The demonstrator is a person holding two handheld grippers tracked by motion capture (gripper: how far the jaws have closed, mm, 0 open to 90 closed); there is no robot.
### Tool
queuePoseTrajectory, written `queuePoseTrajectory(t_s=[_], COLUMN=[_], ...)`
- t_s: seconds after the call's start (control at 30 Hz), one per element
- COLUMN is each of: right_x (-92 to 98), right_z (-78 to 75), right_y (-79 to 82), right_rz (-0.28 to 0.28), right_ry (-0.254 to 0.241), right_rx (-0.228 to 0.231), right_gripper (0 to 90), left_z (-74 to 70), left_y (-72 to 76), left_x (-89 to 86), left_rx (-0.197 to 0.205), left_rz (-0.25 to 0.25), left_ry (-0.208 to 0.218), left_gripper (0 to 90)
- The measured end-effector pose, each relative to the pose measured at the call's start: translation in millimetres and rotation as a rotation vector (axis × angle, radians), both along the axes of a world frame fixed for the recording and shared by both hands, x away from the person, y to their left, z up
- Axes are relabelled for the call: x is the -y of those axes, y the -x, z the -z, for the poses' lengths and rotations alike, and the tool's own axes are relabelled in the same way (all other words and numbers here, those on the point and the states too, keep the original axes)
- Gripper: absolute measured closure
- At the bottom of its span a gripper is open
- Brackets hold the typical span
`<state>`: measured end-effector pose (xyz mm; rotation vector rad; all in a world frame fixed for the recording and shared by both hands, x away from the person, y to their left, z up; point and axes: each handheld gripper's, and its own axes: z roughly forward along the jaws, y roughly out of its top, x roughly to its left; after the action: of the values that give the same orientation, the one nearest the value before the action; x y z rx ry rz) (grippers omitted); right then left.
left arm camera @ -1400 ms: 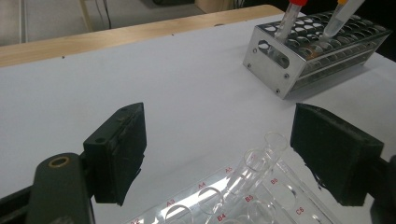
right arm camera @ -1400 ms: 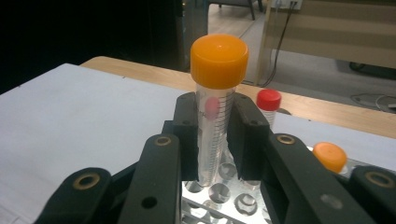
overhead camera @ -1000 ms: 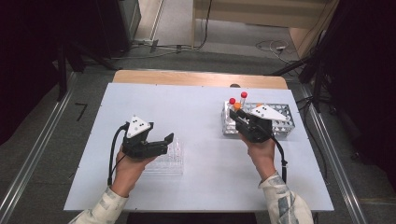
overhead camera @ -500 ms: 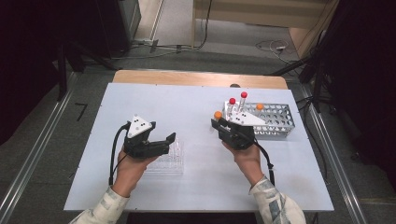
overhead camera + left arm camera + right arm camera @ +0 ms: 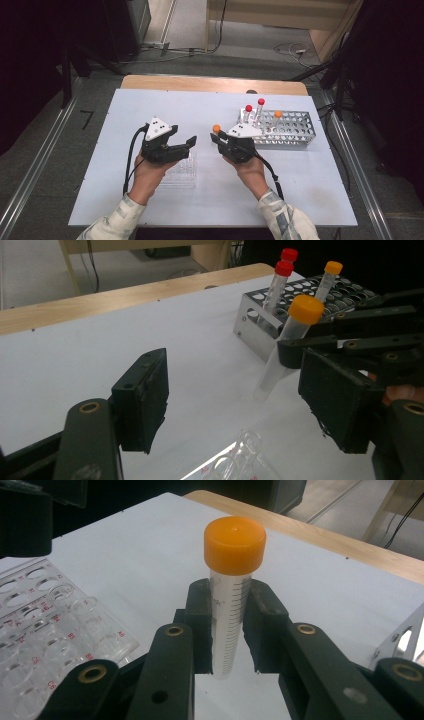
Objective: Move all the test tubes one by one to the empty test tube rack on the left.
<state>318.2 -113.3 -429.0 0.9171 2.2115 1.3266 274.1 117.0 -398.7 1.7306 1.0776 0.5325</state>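
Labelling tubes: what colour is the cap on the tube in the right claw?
Orange. The cap on the tube shows best in the right gripper view.

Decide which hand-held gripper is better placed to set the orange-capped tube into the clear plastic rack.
Right: the right hand-held gripper already clamps the orange-capped clear plastic tube, close to the clear plastic rack. The left hand-held gripper holds nothing.

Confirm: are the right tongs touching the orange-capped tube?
Touching. The right gripper view shows the right tongs with both pads pressed against the orange-capped tube.
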Motion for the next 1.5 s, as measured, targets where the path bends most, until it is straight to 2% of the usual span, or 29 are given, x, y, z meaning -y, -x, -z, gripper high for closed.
queuePoseTrajectory(t_s=[0.23,0.53,0.6,0.9,1.13,1.5], right_x=[-14.7,-32.2,-34.9,-38.6,-40.3,-40.1], right_z=[3.0,7.0,8.5,5.9,5.0,4.0], right_y=[-4.1,-6.6,-7.5,-8.5,-7.8,-8.4], right_rz=[-0.007,-0.03,-0.032,-0.041,-0.043,-0.042], right_ry=[0.032,0.032,0.034,0.024,0.022,0.019], right_rx=[0.001,-0.014,-0.018,-0.016,-0.01,-0.01], right_gripper=[71.7,71.7,71.6,71.6,71.6,71.4], left_z=[-4.2,-0.9,0.1,1.0,1.7,2.3], left_y=[-11.0,-24.2,-26.8,-33.7,-35.5,-36.3], left_x=[7.2,15.2,16.6,21.4,27.4,29.5], left_rx=[0.001,-0.014,-0.02,-0.01,-0.013,-0.009], left_rz=[0.019,0.048,0.05,0.04,0.051,0.052], left_ry=[-0.003,0.007,0.004,-0.026,-0.044,-0.061], left_gripper=[34.9,46.8,47.1,58.1,66.7,70.4])
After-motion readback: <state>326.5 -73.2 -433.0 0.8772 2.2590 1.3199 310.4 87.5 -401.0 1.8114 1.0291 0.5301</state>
